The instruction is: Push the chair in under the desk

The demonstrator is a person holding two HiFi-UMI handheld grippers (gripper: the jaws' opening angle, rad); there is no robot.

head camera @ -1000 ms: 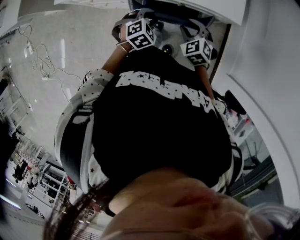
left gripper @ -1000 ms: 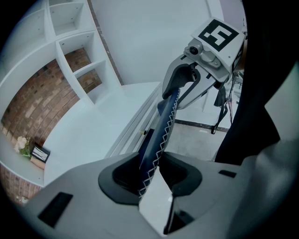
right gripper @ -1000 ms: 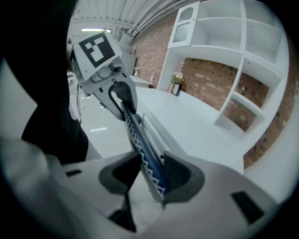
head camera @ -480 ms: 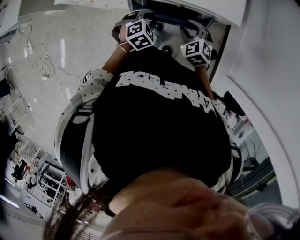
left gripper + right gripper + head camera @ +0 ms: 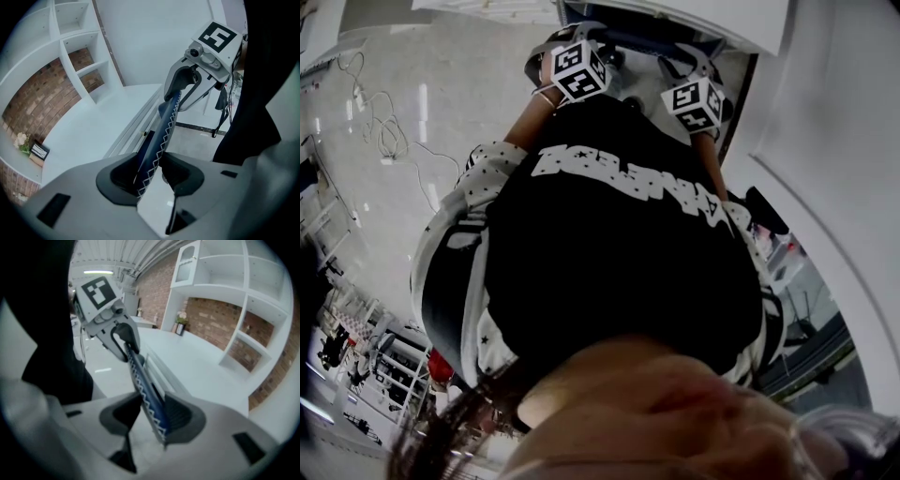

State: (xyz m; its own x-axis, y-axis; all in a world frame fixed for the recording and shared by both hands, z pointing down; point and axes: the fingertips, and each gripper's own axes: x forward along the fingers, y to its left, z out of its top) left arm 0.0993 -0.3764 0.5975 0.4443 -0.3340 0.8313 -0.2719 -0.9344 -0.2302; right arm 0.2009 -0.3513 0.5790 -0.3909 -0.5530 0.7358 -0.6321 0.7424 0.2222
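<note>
Across both gripper views, a broad white bench (image 5: 89,131), backed by white shelving (image 5: 77,51) and a brick wall (image 5: 42,101). Filling most of the head view, the person's black shirt (image 5: 619,253), with pale floor (image 5: 441,84) beside it.

Just beside the bench's front edge, the chair (image 5: 161,133). Visible only as the top rim of its back: blue padding with white zigzag stitching, stretching from one pair of tongs to the other. Cannot tell how far the seat reaches under the bench.

At one end of that rim, the right tongs (image 5: 151,414): partly open, pads pressed on the blue padding. At the other end, the left tongs (image 5: 151,172): jaws opening and already wide, rim between the pads, lying along one pad with no squeeze to be seen.

In the head view, close under the bench's edge, the left marker cube (image 5: 578,67) and the right marker cube (image 5: 698,101).

At the bench's far end against the brick, a small flower pot (image 5: 21,140) with a dark sign (image 5: 39,151) just beside it. On the floor, loose cables (image 5: 384,131).
</note>
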